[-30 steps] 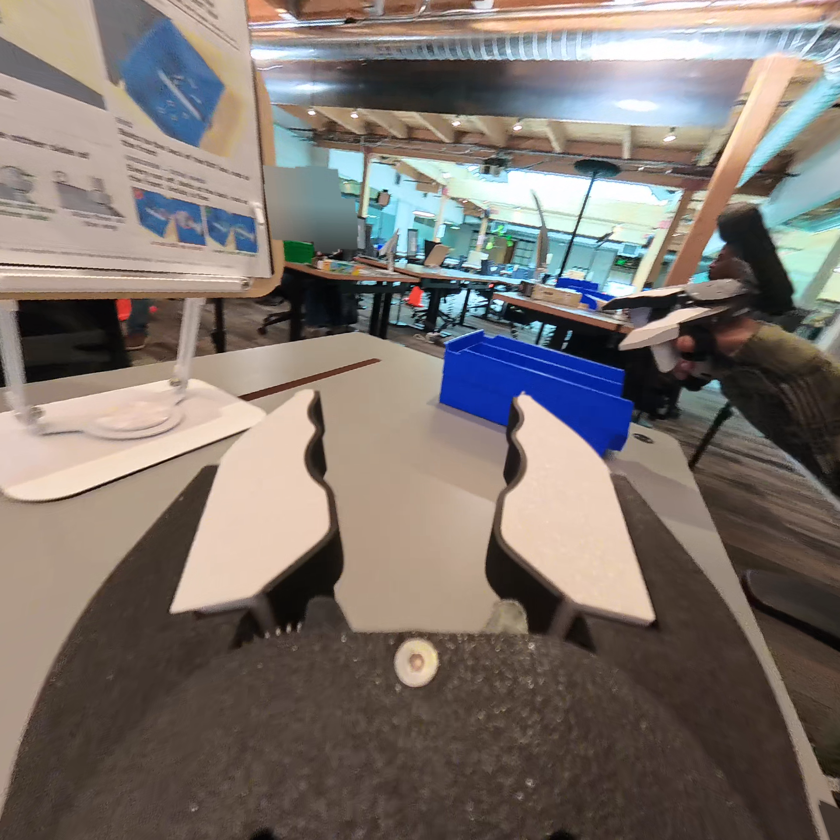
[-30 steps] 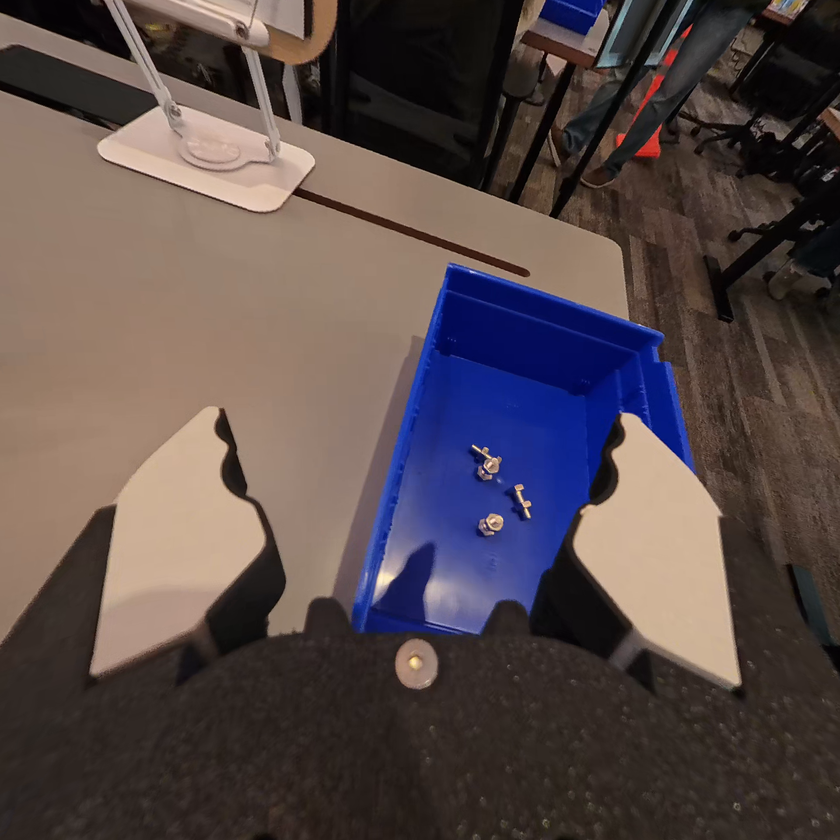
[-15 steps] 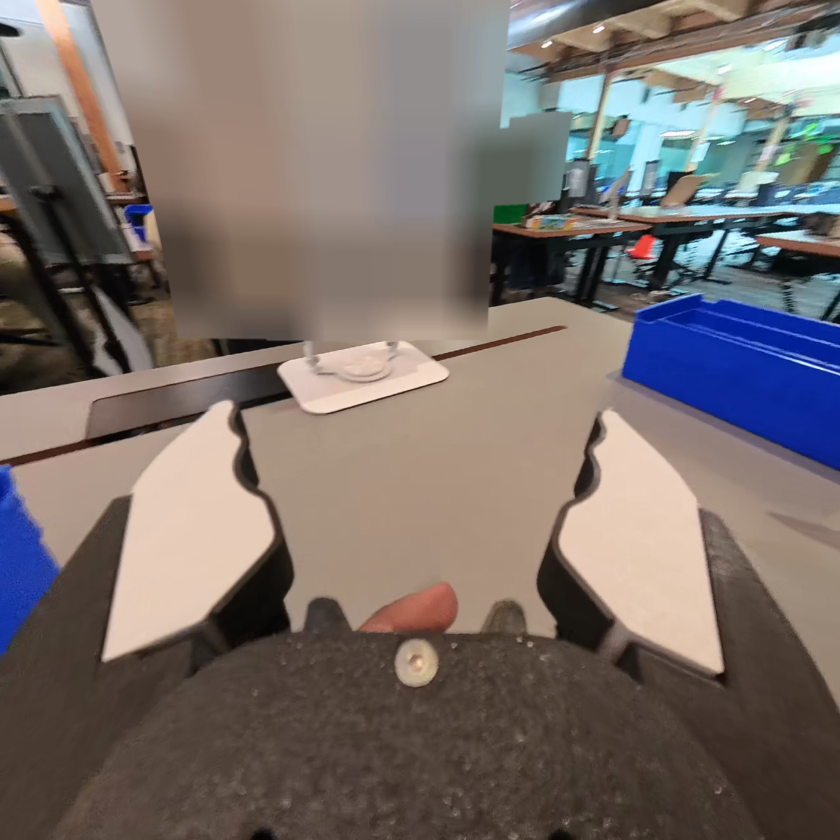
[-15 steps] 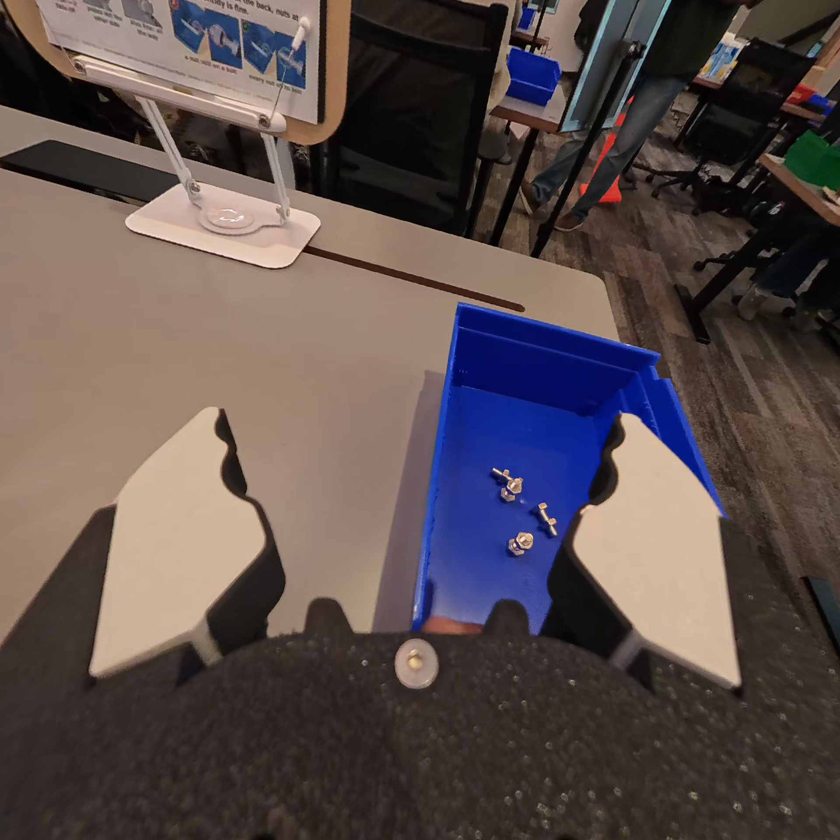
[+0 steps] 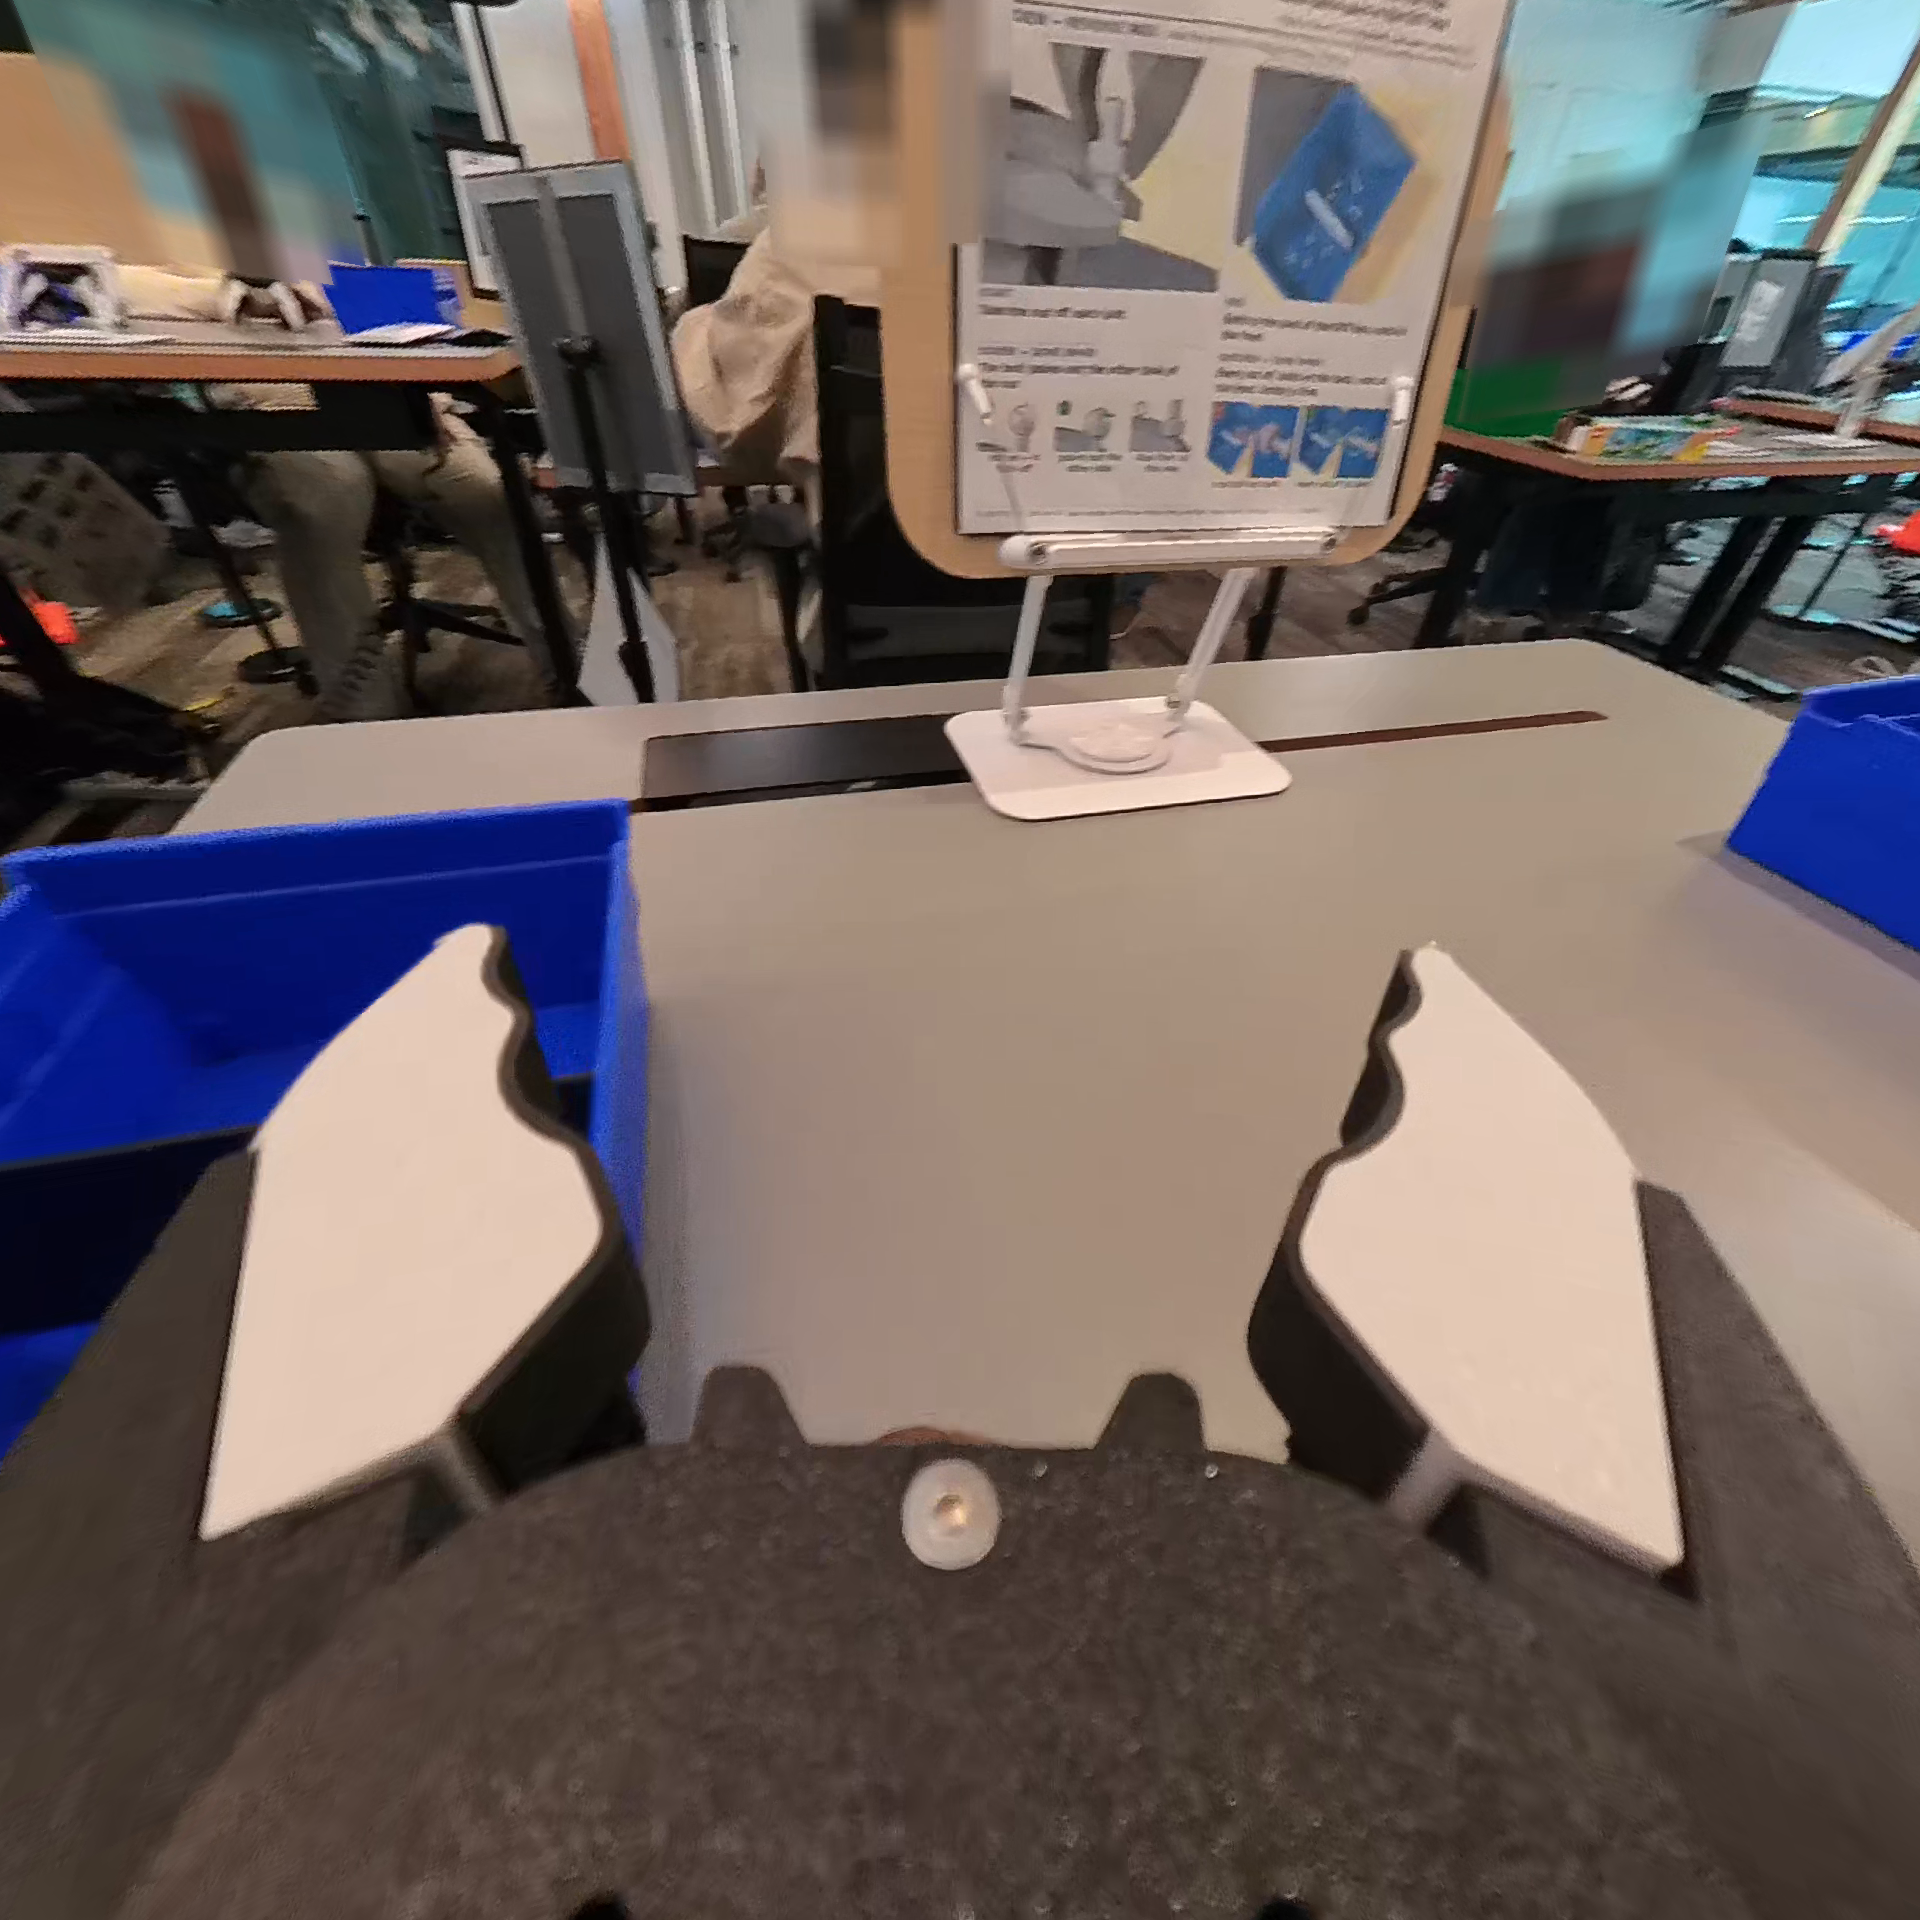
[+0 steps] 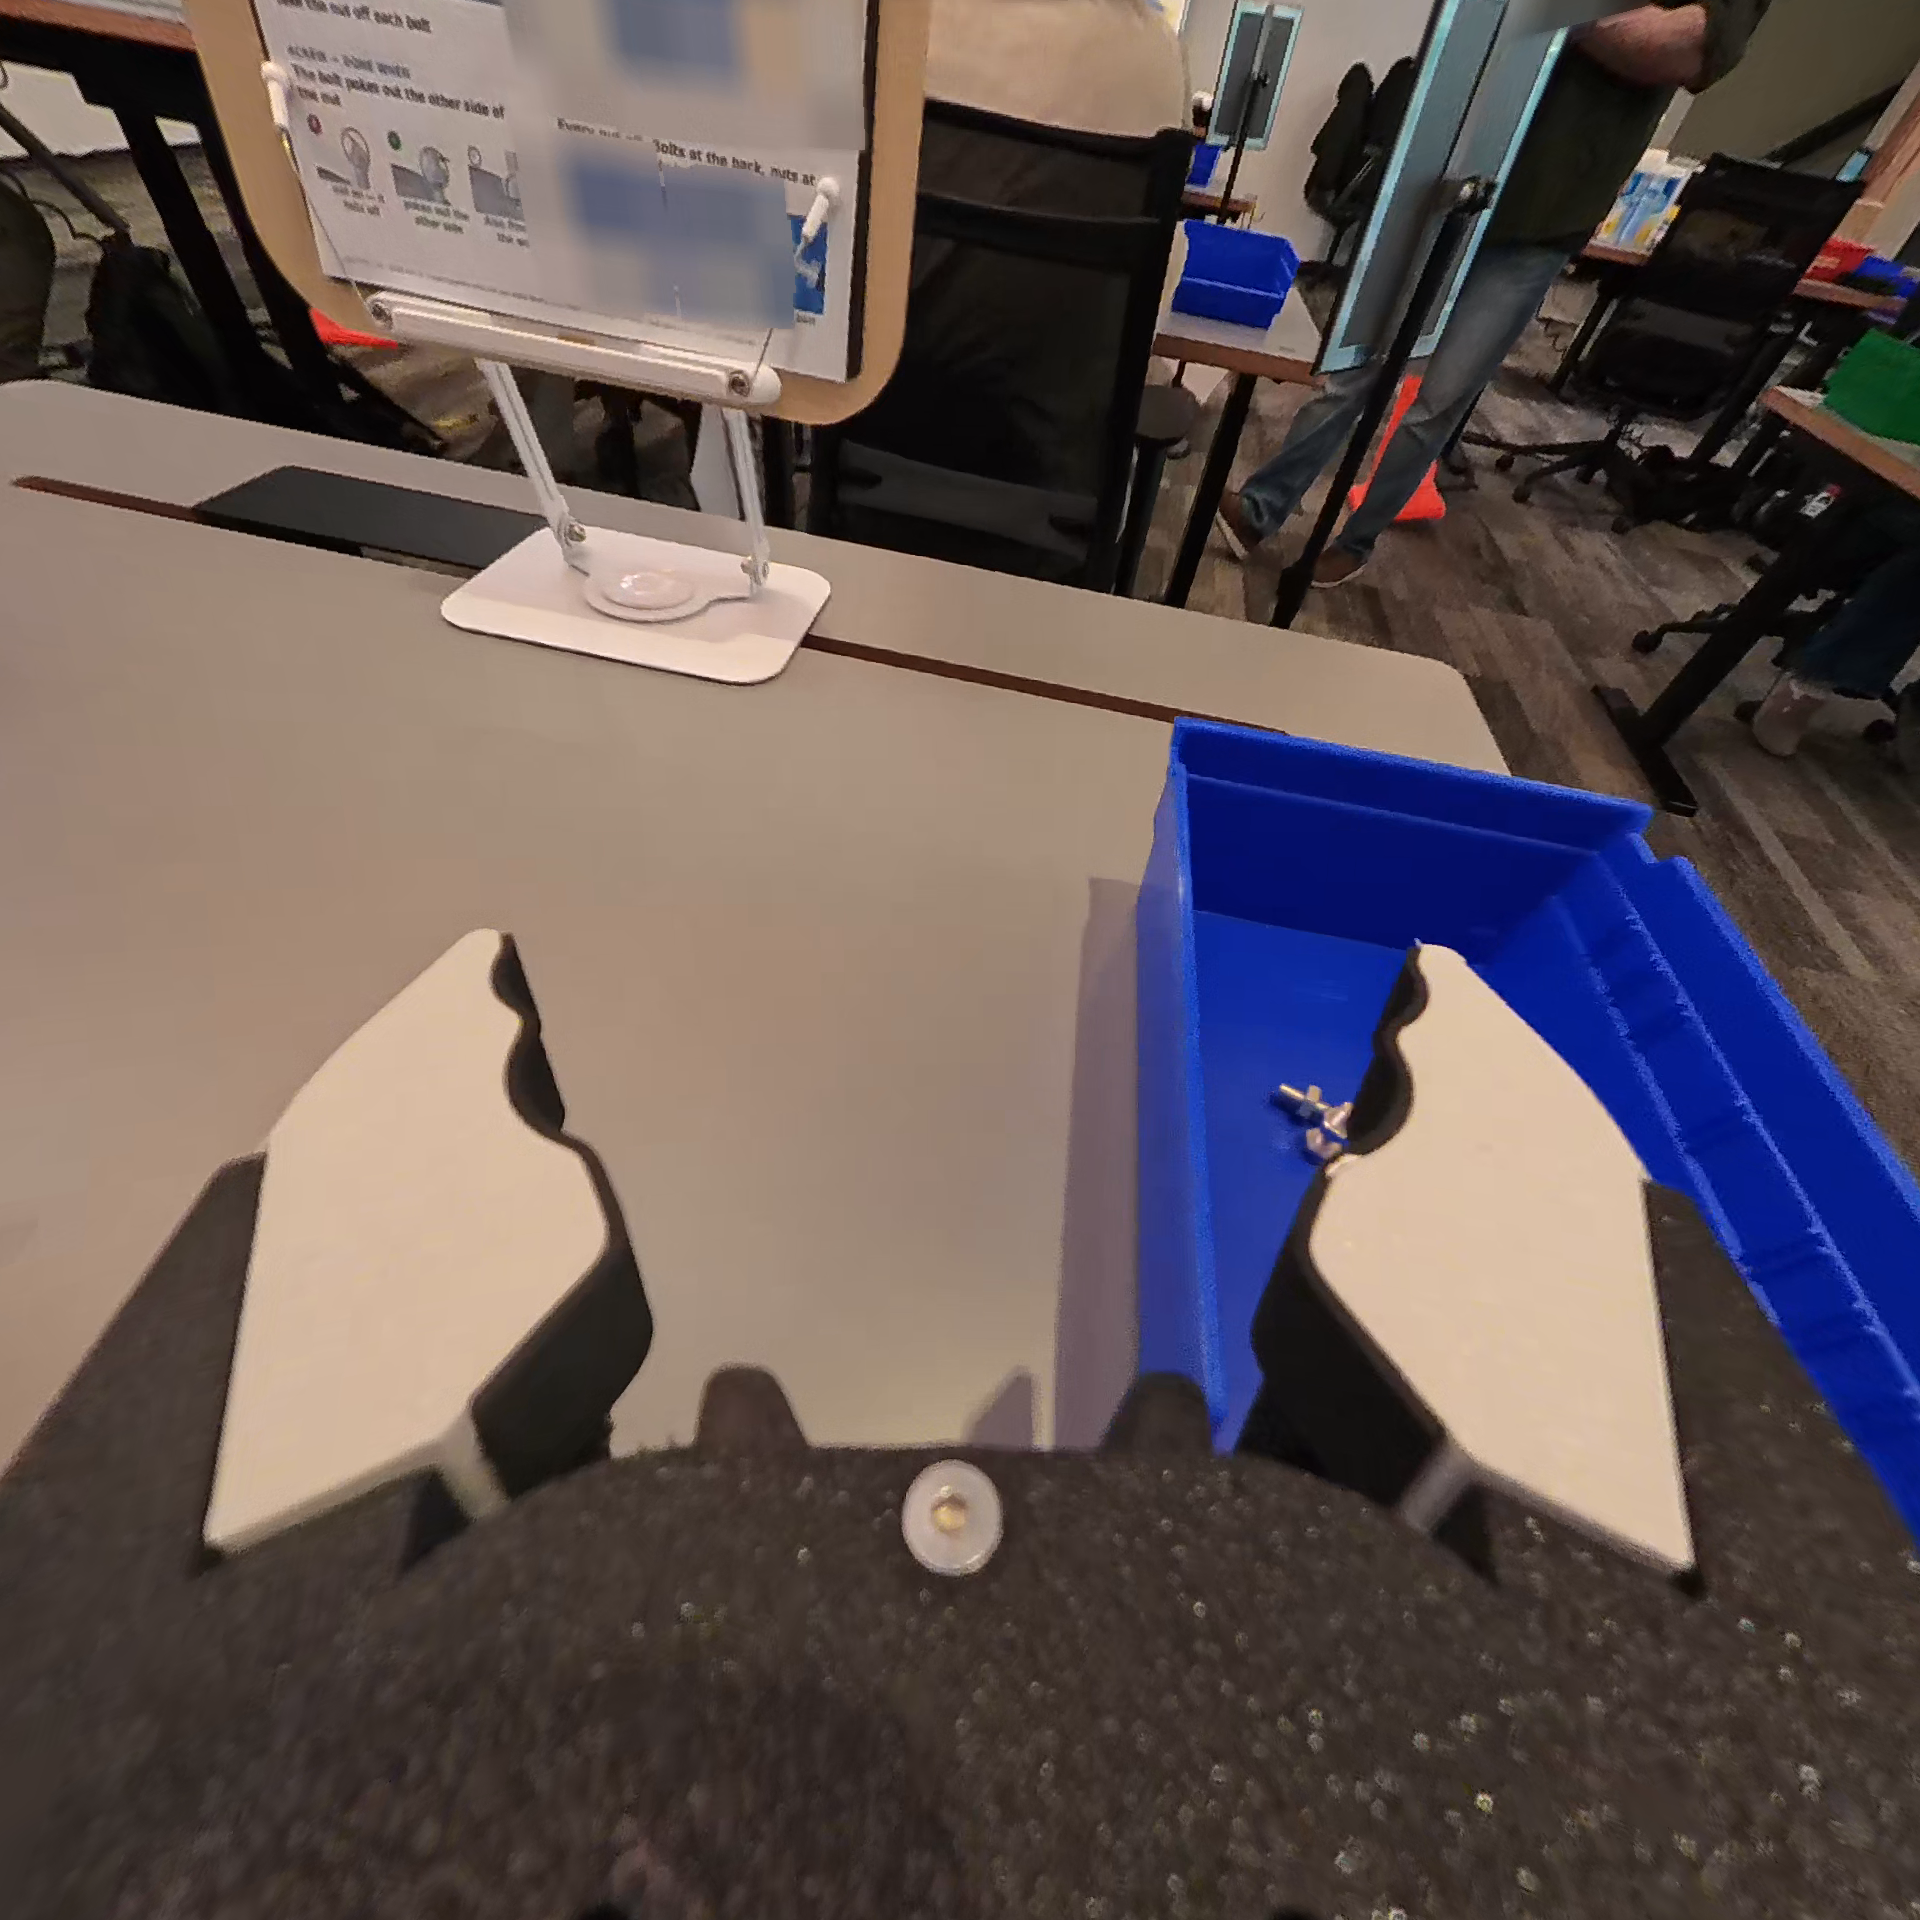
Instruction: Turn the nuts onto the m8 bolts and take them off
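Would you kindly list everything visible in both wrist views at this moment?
Table: one, grey, under everything.
Blue bins: two; one on the table's left, one on its right.
Bolts and nuts: small silver cluster in the right bin, partly hidden, count unclear.
Instruction sheet stand: one, white base, table's far edge.
Black chair: one, behind the stand.
Left gripper: fingers open, empty.
Right gripper: fingers open, empty.
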